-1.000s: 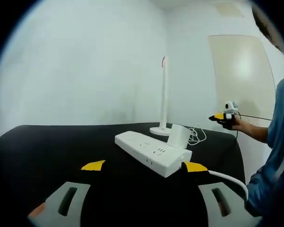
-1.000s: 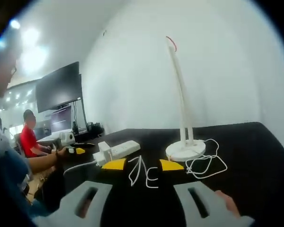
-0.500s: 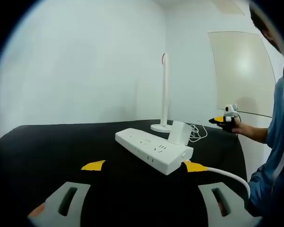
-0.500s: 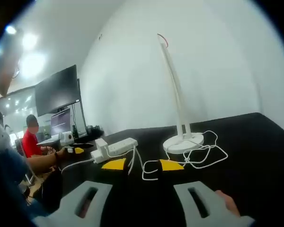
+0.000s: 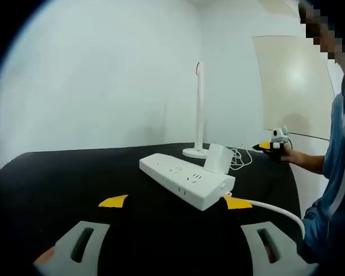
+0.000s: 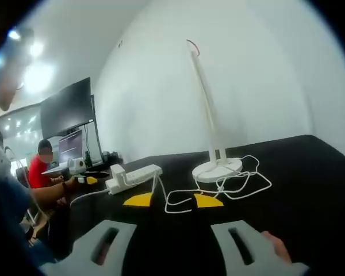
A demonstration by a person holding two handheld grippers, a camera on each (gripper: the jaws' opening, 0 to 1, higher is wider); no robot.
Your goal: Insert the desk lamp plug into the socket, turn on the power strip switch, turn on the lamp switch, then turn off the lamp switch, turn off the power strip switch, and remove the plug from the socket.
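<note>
Your left claw hangs with jaws apart just above the black bench, gripping nothing; the white power strip lies just beyond its tips, a white plug seated in it. Your right claw is likewise spread over the loose cord. Farther back stands the lamp.

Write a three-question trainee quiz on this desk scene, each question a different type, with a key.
1. True or false: the white adapter stands plugged into the power strip.
2. The lamp base rests on: A) a wooden shelf B) the black table C) the floor
3. Fill in: the loose white cord lies between the open right tongs and the lamp ____.

Key: 1 true; 2 B; 3 base
</note>
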